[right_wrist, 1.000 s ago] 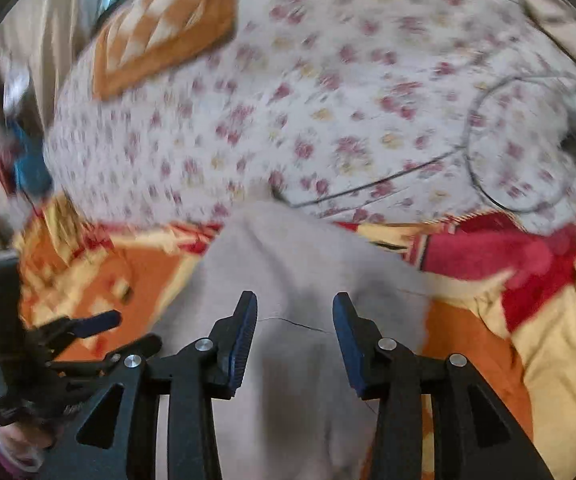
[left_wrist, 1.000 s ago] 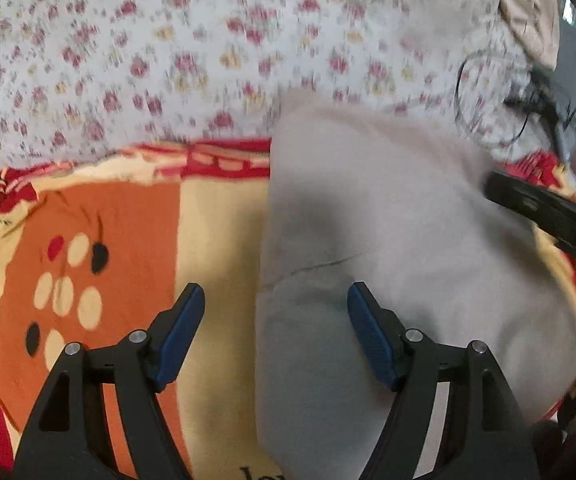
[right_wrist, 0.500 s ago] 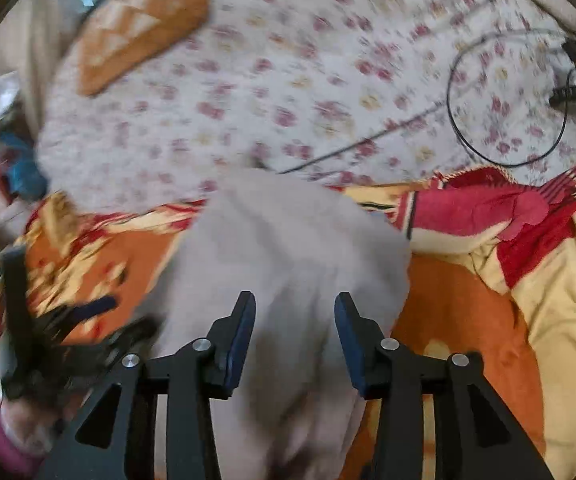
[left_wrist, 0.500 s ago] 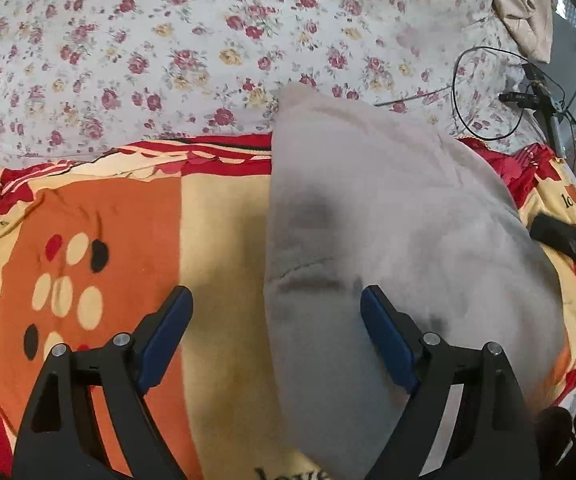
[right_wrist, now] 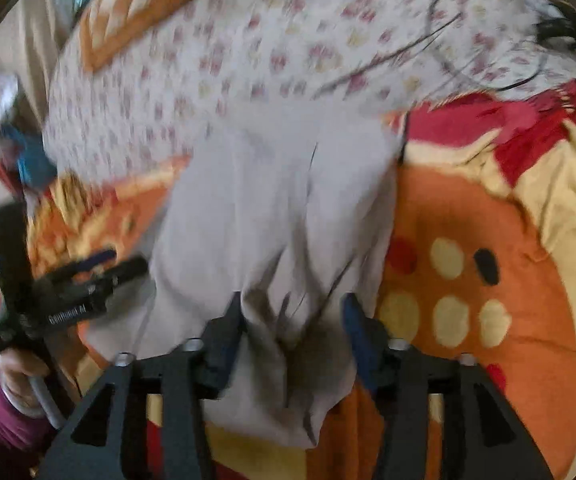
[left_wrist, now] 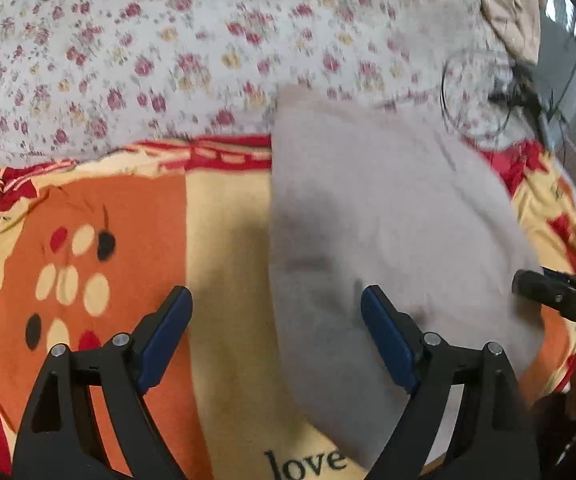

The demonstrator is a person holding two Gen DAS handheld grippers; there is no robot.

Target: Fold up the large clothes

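Observation:
A folded pale grey garment (left_wrist: 388, 216) lies on an orange, yellow and red blanket (left_wrist: 136, 216). My left gripper (left_wrist: 276, 320) is open and empty, straddling the garment's left edge near its front. The garment also shows in the right wrist view (right_wrist: 280, 208). My right gripper (right_wrist: 292, 320) is open, and bunched grey cloth at the garment's near end lies between its jaws. The right gripper shows at the right edge of the left wrist view (left_wrist: 560, 296), and the left gripper at the left of the right wrist view (right_wrist: 88, 280).
A white floral bedsheet (left_wrist: 208, 48) covers the bed beyond the blanket. A black cable loop (left_wrist: 476, 92) lies on it at the far right, with an orange patterned cushion (right_wrist: 136, 8) at the back. A beige cloth (left_wrist: 512, 8) lies at the far right.
My right gripper has dropped closer to the garment's near end, and cloth now bunches between its jaws. The left gripper has stayed open and hardly moved.

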